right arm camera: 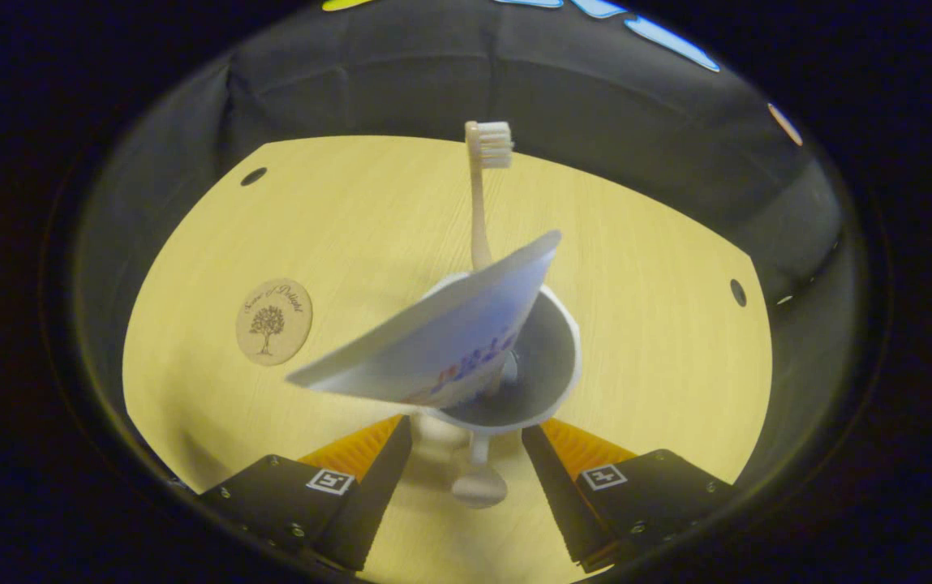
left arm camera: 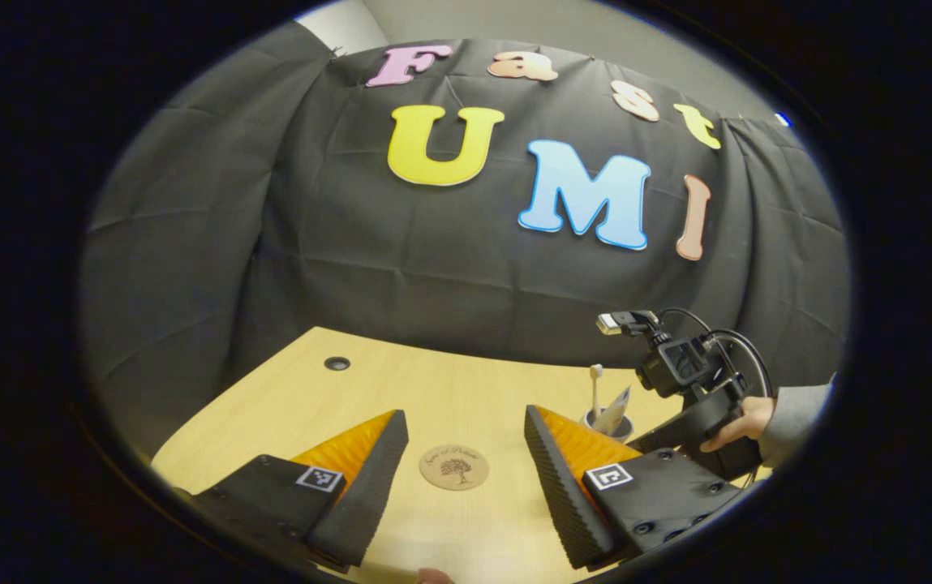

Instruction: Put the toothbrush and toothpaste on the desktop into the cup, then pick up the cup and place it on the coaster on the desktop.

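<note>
A pale cup (right arm camera: 551, 369) stands between the fingers of my right gripper (right arm camera: 466, 426), which press on its sides; its handle (right arm camera: 478, 487) points back at the camera. A white toothbrush (right arm camera: 478, 203) stands upright in it, bristles on top, and a white toothpaste tube (right arm camera: 441, 332) leans out to the left. The round wooden coaster (right arm camera: 274, 322) lies bare on the desk, left of the cup. In the left gripper view my left gripper (left arm camera: 466, 418) is open above the coaster (left arm camera: 454, 467). To its right are the cup (left arm camera: 626, 428), toothbrush (left arm camera: 595, 389) and tube (left arm camera: 616, 410).
The light wooden desk (right arm camera: 636, 324) has small round holes (right arm camera: 253, 176) near its far corners. Black cloth walls close it in at the back and sides. A hand (left arm camera: 737, 422) in a grey sleeve holds the right gripper's body (left arm camera: 689, 422) at the desk's right.
</note>
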`<state>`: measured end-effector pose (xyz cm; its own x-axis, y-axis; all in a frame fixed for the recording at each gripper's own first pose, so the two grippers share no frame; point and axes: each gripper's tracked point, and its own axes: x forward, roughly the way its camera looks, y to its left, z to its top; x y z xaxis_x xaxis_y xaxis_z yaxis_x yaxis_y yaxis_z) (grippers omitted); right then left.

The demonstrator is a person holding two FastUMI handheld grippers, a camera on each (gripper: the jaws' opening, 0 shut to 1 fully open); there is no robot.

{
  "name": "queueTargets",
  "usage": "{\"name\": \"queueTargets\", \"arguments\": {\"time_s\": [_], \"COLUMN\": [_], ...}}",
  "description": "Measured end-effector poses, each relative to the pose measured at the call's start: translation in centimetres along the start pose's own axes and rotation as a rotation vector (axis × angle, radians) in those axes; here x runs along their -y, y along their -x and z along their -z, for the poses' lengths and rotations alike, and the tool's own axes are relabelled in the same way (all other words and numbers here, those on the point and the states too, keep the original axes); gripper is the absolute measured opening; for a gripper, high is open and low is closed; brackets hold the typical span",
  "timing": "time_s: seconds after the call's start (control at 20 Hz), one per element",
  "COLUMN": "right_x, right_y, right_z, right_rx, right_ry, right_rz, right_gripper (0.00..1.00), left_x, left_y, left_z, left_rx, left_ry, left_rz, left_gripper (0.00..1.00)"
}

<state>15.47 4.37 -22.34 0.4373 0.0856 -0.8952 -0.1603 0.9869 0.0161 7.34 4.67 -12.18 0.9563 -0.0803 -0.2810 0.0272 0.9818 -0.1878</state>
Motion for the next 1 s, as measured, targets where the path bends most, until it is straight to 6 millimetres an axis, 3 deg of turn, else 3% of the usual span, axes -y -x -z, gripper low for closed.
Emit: {"name": "queueTargets", "arguments": {"time_s": [0.2, 0.25, 0.3, 0.4, 0.45, 0.75, 0.8, 1.0], "right_x": [0.6, 0.5, 0.8, 0.5, 0.6, 0.2, -0.3, -2.8], "right_y": [-0.6, -0.5, -1.0, -0.9, -0.7, 0.0, 0.2, 0.6], "right_z": [0.0, 0.1, 0.4, 0.4, 0.2, 0.1, -0.1, -0.7], "right_rx": [-0.016, -0.020, -0.028, -0.034, -0.035, -0.013, -0.007, 0.012], "right_ry": [-0.043, -0.050, -0.050, -0.105, -0.117, -0.099, -0.101, -0.090], "right_rz": [0.008, 0.001, 0.008, -0.009, -0.013, -0.026, -0.035, -0.062], "right_gripper": [0.73, 0.60, 0.59, 0.25, 0.29, 0.25, 0.30, 0.21], "left_x": [-1.6, -2.1, -2.5, -3.0, -3.3, -3.8, -3.8, -4.0], "left_y": [0.5, 0.7, 0.7, 0.9, 1.1, 1.8, 1.9, 2.7], "left_z": [0.3, 0.4, 0.5, 0.7, 0.8, 0.7, 0.6, 0.3], "left_rx": [-0.009, -0.012, -0.016, -0.021, -0.023, -0.021, -0.019, -0.011], "left_ry": [0.011, 0.015, 0.022, 0.032, 0.035, 0.048, 0.047, 0.052], "left_rz": [-0.037, -0.047, -0.055, -0.072, -0.076, -0.088, -0.088, -0.088], "left_gripper": [0.93, 0.93, 0.93, 0.93, 0.93, 0.92, 0.92, 0.93]}}
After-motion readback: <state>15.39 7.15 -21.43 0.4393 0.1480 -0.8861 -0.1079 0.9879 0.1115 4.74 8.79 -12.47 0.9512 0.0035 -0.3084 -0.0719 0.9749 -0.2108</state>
